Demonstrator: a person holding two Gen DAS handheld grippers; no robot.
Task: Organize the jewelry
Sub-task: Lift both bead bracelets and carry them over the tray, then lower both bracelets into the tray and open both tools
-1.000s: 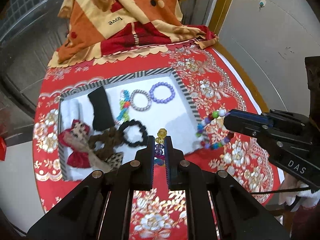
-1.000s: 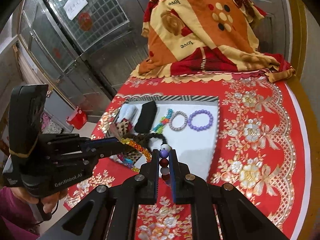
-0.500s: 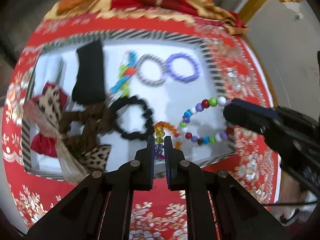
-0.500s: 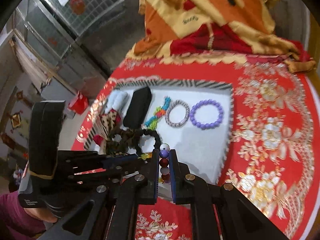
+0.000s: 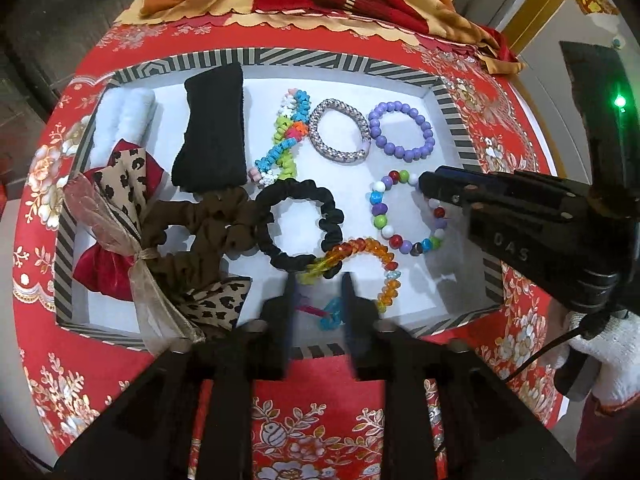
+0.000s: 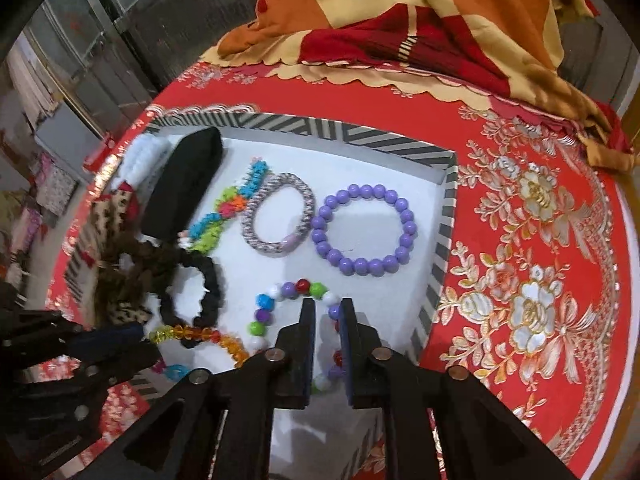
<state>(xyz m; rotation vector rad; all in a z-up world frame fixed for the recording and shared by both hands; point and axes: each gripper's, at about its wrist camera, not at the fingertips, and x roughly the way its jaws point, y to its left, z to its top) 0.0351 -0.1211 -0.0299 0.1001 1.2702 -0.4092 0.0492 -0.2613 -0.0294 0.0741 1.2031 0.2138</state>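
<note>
Both bracelets now lie inside the striped tray [image 5: 460, 120], lowered from above the cloth.
Left gripper [image 5: 318, 280] released over amber bracelet [image 5: 360, 248]; right gripper [image 6: 327, 304] parted around multicolour bracelet [image 6: 280, 296].

Left gripper [image 5: 318, 280]: matte black plastic, two flat narrow fingers, angular open-frame arms, round silver screw heads at joints. Right gripper [image 5: 424, 184]: same black build, pale "DAS" lettering on side, green indicator light glowing on upright rear block, black cable trailing below. Right hand [image 5: 604, 344]: white knitted glove, red sleeve at wrist.
</note>
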